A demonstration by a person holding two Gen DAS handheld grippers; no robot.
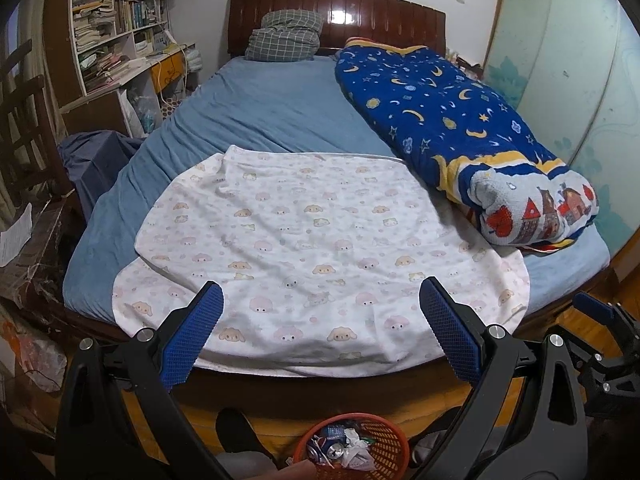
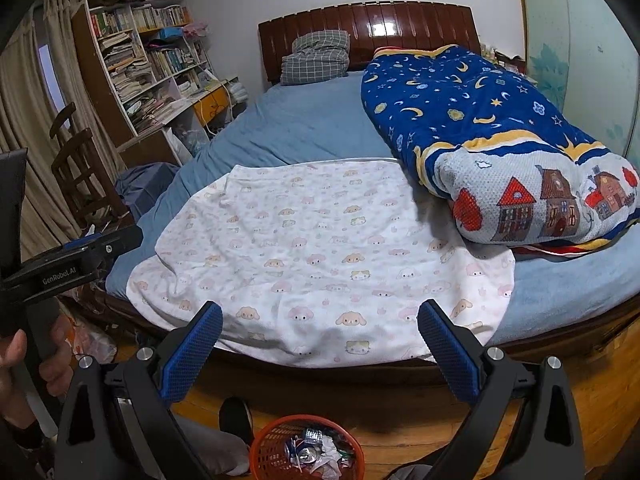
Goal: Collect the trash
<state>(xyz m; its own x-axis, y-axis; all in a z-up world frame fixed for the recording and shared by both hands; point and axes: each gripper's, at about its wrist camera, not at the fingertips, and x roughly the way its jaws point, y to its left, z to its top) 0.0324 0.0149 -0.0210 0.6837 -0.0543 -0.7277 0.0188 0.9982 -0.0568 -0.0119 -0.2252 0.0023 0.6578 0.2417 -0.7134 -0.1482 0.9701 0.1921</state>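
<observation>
Both claws gape — trash basket (image 1: 356,446) below.

We are looking from both wrist cameras at the foot of the bed (image 1: 260,112), each facing along its own fingers toward the headboard (image 2: 368,28). Both are sitting just short of the white patterned sheet (image 1: 312,240), above the orange basket (image 2: 276,440). The right wrist view is catching the left gripper (image 2: 100,246) off to its left; both views are sharing sheet, basket and headboard.
</observation>
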